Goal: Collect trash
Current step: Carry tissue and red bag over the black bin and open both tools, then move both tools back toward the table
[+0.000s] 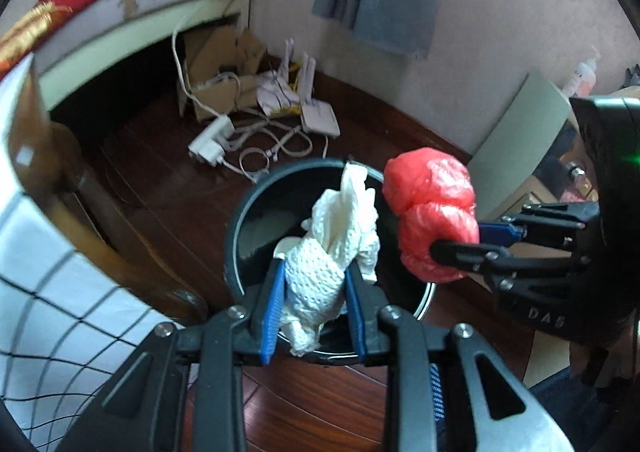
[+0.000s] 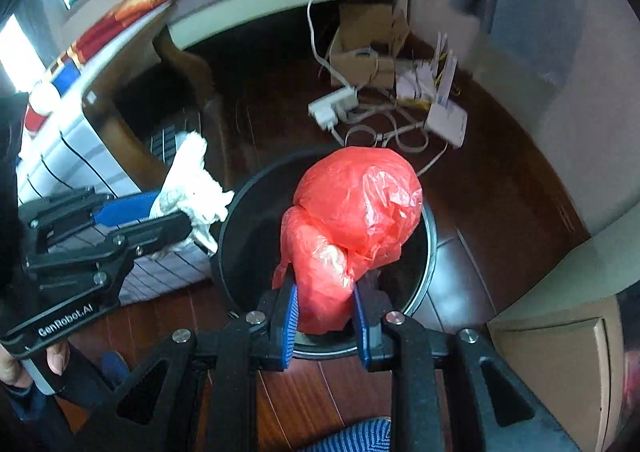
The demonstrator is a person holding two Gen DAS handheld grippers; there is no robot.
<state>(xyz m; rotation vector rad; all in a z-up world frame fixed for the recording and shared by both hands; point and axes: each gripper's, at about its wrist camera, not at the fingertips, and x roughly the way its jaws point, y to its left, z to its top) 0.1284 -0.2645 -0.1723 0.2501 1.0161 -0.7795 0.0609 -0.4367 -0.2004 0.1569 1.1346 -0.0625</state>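
My left gripper (image 1: 314,292) is shut on a crumpled white paper towel (image 1: 336,248), held over the open mouth of a round black trash bin (image 1: 248,219). From the right comes my right gripper (image 1: 456,240), shut on a bunched red plastic bag (image 1: 432,207) above the bin's right rim. In the right wrist view the red plastic bag (image 2: 352,219) sits between the blue pads of the right gripper (image 2: 324,312), directly above the bin (image 2: 248,236). The left gripper (image 2: 160,215) with the paper towel (image 2: 192,187) shows at the left.
The bin stands on a dark wooden floor (image 1: 168,187). Behind it lie a white power strip (image 1: 210,141), tangled cables, a white router (image 1: 320,119) and a cardboard box (image 1: 220,63). A bed with checked sheet (image 1: 52,292) is at left, a cabinet (image 2: 560,352) at right.
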